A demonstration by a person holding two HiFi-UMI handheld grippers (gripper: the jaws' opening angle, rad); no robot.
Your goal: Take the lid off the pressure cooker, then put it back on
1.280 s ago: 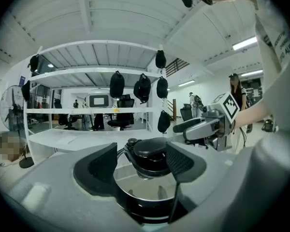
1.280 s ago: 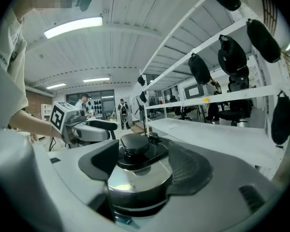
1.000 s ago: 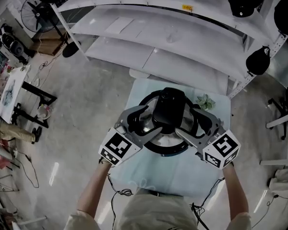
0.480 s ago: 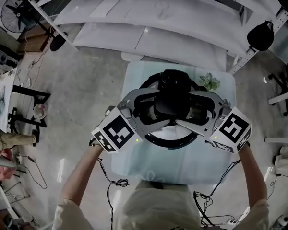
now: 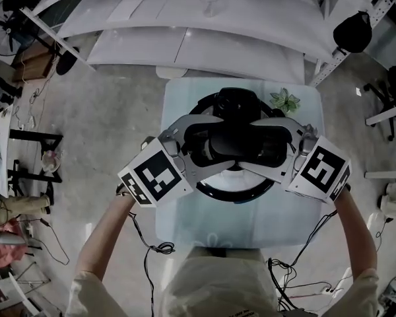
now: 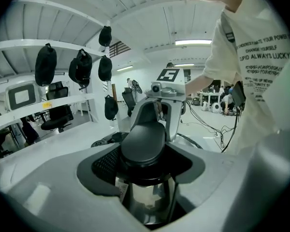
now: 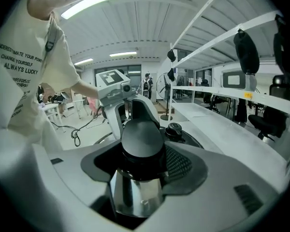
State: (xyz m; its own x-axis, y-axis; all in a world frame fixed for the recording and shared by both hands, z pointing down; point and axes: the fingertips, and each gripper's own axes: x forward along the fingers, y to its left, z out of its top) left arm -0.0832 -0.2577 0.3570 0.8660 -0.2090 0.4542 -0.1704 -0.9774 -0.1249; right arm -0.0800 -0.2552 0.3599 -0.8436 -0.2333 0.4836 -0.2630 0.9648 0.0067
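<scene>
On worktop: cooker upright at the centre, lid seated on it, not yet off.
handle: black bar across the lid top, one gripper at each end.
left gripper: jaws closing round the left end of the handle; handle sits between the pads, no firm clamp visible yet.
right gripper: jaws closing round the right end; handle likewise between the pads, not clearly pinched.
weight: probably heavy for its size, being steel lid plus moulded handle; a two-sided lift seems apt.
stiffness: rigid throughout, no give expected; squeeze can be firm without damage.
surface: polished metal below the handle, likely slick and a poor place to grip; matt handle looks the better purchase.
where to hold: both handle ends, pads square on the sides, level with each other.
release: lid probably locks by a twist, so a turn before the lift is likely needed.
valve knob: just beside the handle on the lid; best kept clear of the jaws.
caution: uneven pull could tilt the lid and jam it on the rim.
</scene>
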